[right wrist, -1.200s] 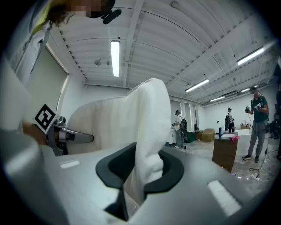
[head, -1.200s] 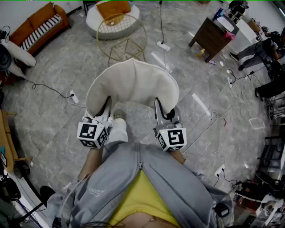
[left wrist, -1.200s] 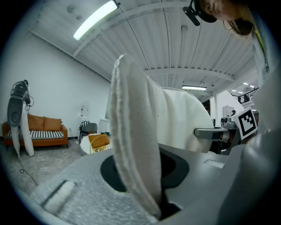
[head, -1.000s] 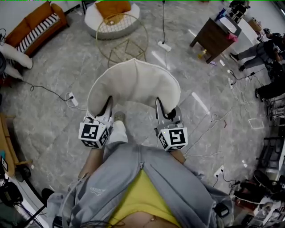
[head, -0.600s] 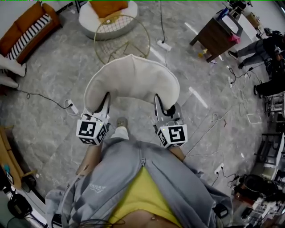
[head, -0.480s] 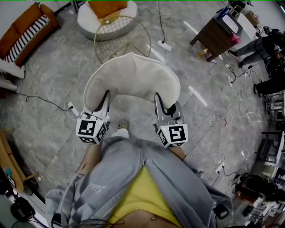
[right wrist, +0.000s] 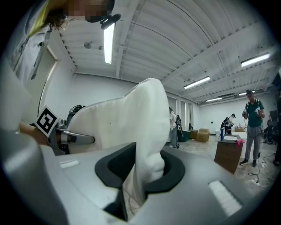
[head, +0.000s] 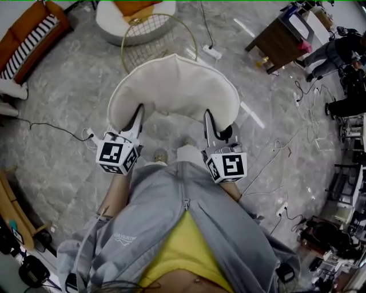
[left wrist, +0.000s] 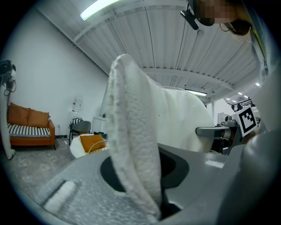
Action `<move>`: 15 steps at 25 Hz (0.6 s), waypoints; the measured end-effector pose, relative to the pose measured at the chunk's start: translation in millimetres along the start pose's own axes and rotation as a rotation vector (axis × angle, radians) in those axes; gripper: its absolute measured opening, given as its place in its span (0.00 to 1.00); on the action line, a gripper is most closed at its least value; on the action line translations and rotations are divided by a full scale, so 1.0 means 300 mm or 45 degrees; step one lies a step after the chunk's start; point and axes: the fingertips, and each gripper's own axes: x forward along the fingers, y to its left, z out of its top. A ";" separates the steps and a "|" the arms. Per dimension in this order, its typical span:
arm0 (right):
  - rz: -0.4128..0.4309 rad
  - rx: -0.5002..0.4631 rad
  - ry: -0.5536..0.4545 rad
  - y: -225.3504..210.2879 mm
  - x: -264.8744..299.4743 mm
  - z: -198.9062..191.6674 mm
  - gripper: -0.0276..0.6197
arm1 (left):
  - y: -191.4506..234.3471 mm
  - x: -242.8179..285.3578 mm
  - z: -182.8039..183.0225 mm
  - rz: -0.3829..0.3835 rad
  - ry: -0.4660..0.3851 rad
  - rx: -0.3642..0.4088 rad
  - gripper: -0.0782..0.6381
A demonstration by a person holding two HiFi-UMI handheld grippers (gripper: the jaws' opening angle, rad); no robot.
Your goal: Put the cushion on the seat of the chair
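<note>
A cream, crescent-shaped cushion (head: 171, 86) hangs level in front of me, held by its two near corners. My left gripper (head: 136, 117) is shut on its left end and my right gripper (head: 210, 123) on its right end. In the left gripper view the fleecy cushion edge (left wrist: 136, 145) runs up out of the left gripper (left wrist: 140, 176). In the right gripper view the cushion fabric (right wrist: 145, 118) is bunched in the right gripper (right wrist: 140, 176). A gold wire chair (head: 151, 40) stands on the floor just beyond the cushion, its near rim hidden behind the cushion's far edge.
A white round seat with an orange cushion (head: 134, 11) stands behind the wire chair. An orange sofa (head: 26, 31) is at the far left and a brown table (head: 280, 40) at the far right. Power strips and cables (head: 211, 52) lie on the marble floor. People (head: 343, 51) stand at the right.
I have walked forward: both grippers and the cushion have moved toward the gold wire chair, which now sits partly behind the cushion's far edge. Both grips are unchanged.
</note>
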 end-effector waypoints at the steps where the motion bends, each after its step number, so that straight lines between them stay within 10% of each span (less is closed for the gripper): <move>1: -0.001 -0.003 -0.001 -0.006 0.013 0.002 0.15 | 0.005 0.008 0.002 0.000 -0.003 -0.004 0.21; 15: 0.203 0.006 -0.097 -0.233 0.460 0.052 0.16 | 0.165 0.320 0.105 0.202 -0.084 0.008 0.21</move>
